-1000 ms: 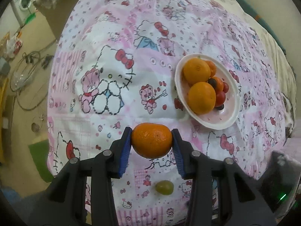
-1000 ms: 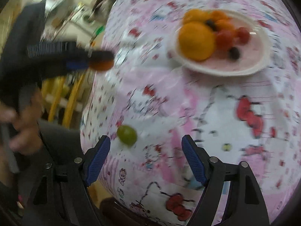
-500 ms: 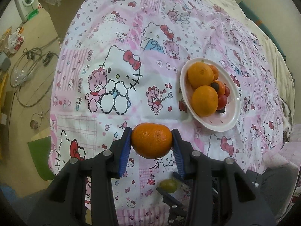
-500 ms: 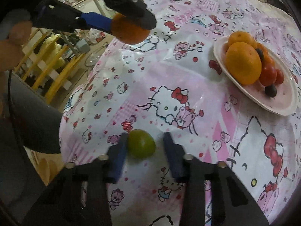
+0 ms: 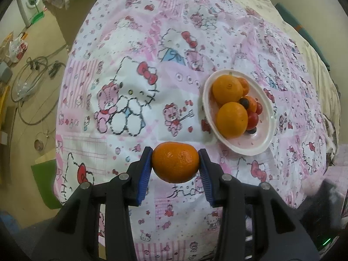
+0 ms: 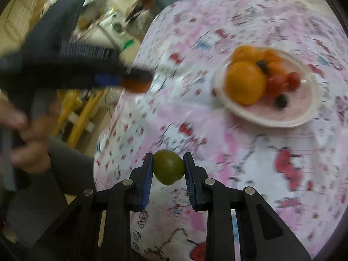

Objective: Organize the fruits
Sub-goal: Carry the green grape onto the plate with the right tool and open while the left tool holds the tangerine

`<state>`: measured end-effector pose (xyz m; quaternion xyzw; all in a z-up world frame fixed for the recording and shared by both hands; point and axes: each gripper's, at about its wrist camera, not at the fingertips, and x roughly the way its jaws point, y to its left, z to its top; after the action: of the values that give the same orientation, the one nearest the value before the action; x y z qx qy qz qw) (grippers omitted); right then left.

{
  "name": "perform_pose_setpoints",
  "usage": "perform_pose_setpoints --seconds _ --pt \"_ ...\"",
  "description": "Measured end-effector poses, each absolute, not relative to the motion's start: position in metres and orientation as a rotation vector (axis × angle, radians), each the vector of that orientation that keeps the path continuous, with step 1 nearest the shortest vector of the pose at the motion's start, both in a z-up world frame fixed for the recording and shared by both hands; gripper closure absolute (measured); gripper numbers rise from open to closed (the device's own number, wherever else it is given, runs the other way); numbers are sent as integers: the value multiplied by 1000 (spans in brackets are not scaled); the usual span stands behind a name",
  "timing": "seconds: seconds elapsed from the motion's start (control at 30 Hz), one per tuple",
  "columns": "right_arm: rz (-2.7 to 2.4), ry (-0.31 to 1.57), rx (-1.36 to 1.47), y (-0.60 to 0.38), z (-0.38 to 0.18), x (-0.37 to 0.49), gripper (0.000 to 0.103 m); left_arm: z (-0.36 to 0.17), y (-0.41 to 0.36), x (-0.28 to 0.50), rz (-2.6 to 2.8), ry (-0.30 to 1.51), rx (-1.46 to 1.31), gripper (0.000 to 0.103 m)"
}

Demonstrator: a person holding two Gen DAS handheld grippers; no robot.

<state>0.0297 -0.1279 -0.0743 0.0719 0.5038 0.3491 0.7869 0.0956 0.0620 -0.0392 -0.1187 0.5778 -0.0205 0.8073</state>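
The left gripper [image 5: 175,165] pinches a mandarin [image 5: 175,165] between its blue pads [image 5: 144,174], gripped across the fruit's width so it cannot roll out. The right gripper [image 6: 168,167] clamps a small green fruit [image 6: 168,167] likewise. Both loads hang above the patterned tablecloth [image 5: 130,65], short of the white plate [image 5: 266,139]. The plate already carries oranges [image 5: 232,119], cherry tomatoes [image 5: 252,118] and dark berries [image 5: 244,102], which suggests it is the collection point.
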Motion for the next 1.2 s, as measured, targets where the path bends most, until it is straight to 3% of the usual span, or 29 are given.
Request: perform_pose_setpoints --seconds 0.47,0.87,1.2 --pt "545 1023 259 -246 -33 107 74 -36 4 113 -111 1215 -181 65" --pt "474 1202 353 -249 -104 189 74 -55 -22 126 -119 1243 -112 65" --pt "467 1281 360 -232 -129 206 70 -68 -39 123 -146 1270 -62 65"
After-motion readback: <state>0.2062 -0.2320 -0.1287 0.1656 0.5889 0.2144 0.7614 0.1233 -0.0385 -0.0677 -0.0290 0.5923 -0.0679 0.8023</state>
